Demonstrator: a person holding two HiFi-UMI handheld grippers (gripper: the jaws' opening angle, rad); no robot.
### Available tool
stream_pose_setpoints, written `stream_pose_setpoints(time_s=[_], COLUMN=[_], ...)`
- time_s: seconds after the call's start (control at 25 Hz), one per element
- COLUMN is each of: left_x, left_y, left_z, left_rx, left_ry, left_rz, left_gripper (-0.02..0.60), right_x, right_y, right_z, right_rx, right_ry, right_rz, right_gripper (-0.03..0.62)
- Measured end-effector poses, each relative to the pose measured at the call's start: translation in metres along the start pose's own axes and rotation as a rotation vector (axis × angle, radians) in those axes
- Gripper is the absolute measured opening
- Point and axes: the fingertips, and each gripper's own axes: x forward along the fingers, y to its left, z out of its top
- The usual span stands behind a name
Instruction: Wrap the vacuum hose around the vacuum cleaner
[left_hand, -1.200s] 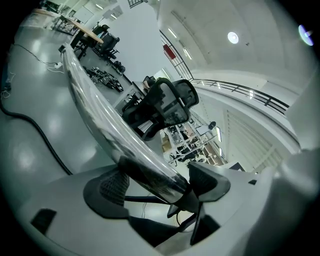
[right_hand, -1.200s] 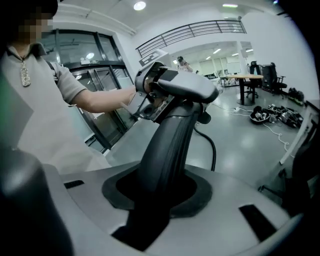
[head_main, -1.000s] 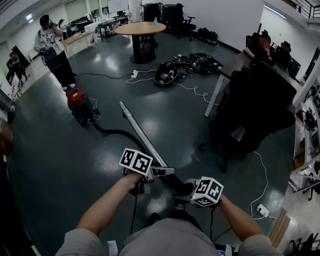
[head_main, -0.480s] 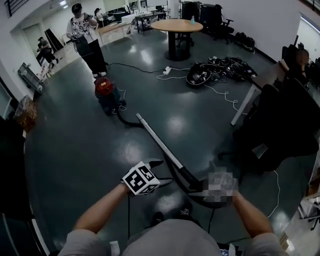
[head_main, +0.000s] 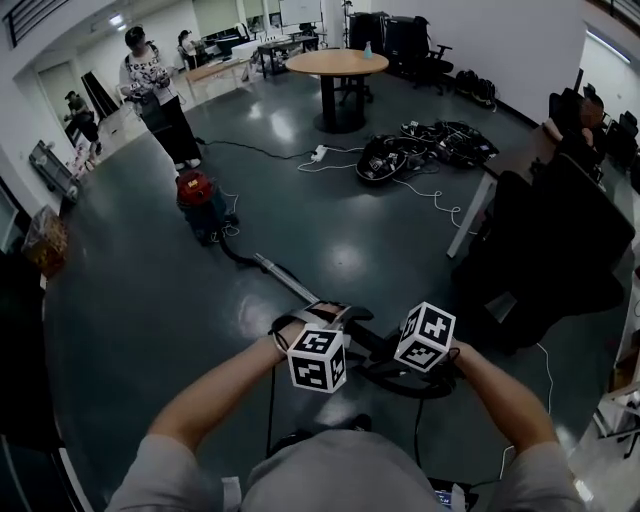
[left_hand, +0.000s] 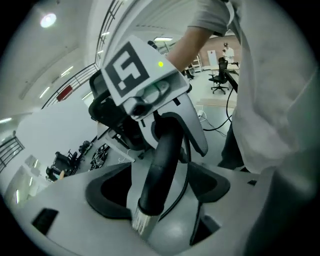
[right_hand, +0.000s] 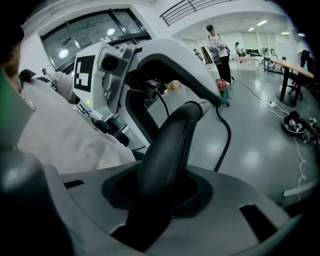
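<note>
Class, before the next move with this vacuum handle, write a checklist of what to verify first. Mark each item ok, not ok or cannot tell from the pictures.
1. Left gripper shut on the black handle: ok.
2. Right gripper shut on the same handle: ok.
3. Hose wrapped around the vacuum cleaner: not ok, it trails across the floor.
4. Space beside the vacuum cleaner free: not ok, a person stands close behind it.
5. Far end of the metal wand lifted off the floor: cannot tell.
</note>
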Motion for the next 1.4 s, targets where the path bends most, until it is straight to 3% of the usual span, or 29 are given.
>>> stream_pose_setpoints(time_s=[0.16,0.32,0.44,0.6,0.72,0.84,0.96,1.08,1.28,1.4], left_x=[0.021,0.026,0.031,0.035,0.036,0.036,0.034,0.028,0.015,0.004], left_y=[0.0,0.0,0.014,0.016,0.018,0.03,0.043,0.061,0.09,0.112], left_z=[0.01,0.007,-0.004,-0.012,-0.023,-0.048,-0.074,-0.093,-0.119,-0.131], left_rx=[0.098,0.147,0.06,-0.109,-0.15,-0.139,-0.13,-0.152,-0.2,-0.243], left_ry=[0.022,-0.008,-0.031,-0.067,-0.097,-0.088,-0.088,-0.123,-0.174,-0.226], left_rz=[-0.042,-0.034,-0.071,-0.197,-0.233,-0.239,-0.243,-0.243,-0.215,-0.18], left_gripper=[0.36,0.228,0.135,0.123,0.123,0.123,0.123,0.122,0.121,0.121], right_x=[-0.015,-0.022,-0.027,-0.032,-0.03,-0.032,-0.046,-0.067,-0.125,-0.149], right_y=[0.001,-0.006,-0.026,-0.04,-0.054,-0.072,-0.086,-0.091,-0.095,-0.081], right_z=[0.003,0.004,0.012,0.015,0.024,0.046,0.075,0.111,0.174,0.21], right_rx=[-0.033,-0.075,-0.08,-0.059,-0.111,-0.178,-0.197,-0.205,-0.202,-0.182], right_ry=[0.054,0.105,0.147,0.253,0.292,0.299,0.268,0.199,0.015,-0.147], right_rz=[-0.004,-0.043,-0.083,-0.115,-0.228,-0.365,-0.48,-0.584,-0.841,-0.924], right_gripper=[0.129,0.127,0.136,0.138,0.138,0.153,0.219,0.227,0.227,0.227])
